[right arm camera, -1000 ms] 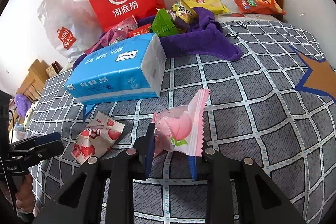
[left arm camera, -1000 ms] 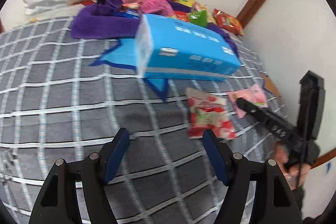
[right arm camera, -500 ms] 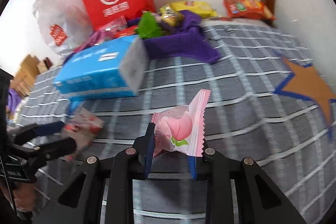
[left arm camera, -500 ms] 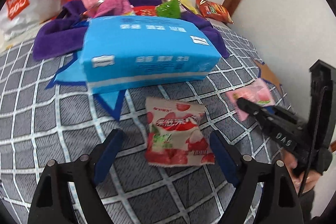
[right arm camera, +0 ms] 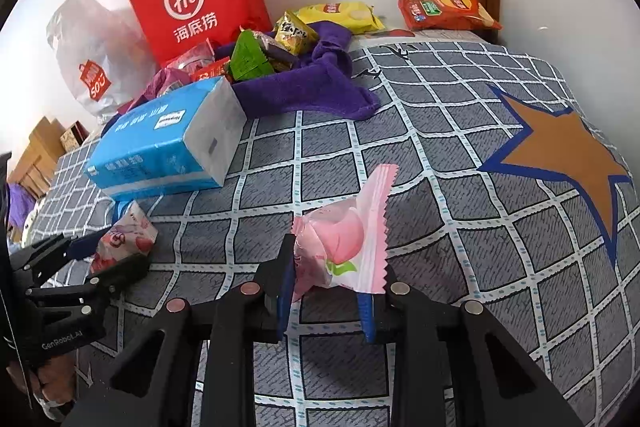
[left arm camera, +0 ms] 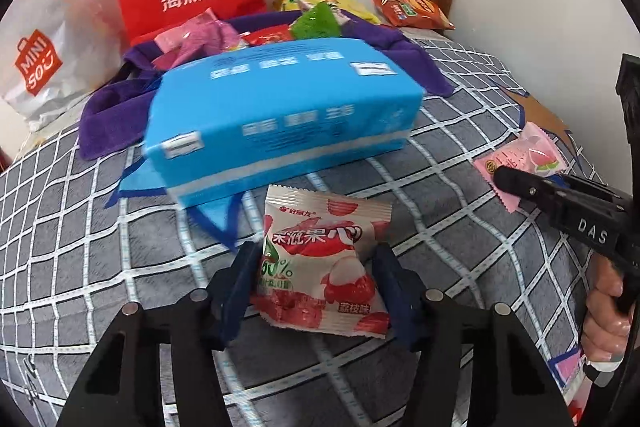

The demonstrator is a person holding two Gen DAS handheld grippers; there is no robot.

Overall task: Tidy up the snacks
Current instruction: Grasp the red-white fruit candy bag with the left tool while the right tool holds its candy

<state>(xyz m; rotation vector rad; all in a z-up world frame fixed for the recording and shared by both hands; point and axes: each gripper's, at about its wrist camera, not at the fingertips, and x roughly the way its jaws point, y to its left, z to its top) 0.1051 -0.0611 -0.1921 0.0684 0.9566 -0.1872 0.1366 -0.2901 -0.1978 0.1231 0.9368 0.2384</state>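
Grey checked bedding (left arm camera: 100, 259) carries everything. Just before the blue tissue pack (left arm camera: 280, 115), the left gripper (left arm camera: 316, 287) has been closing and its blue pads pinch one red-white snack (left arm camera: 320, 259). Right of the pack, the right gripper (right arm camera: 326, 291) pinches one pink snack (right arm camera: 344, 247).

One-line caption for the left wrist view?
Left gripper, its jaws just closing, brackets a red-and-white lychee snack packet beside the blue tissue pack.

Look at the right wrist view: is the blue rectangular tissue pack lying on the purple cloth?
No, the blue rectangular tissue pack lies on the grey checked cover, in front of the purple cloth.
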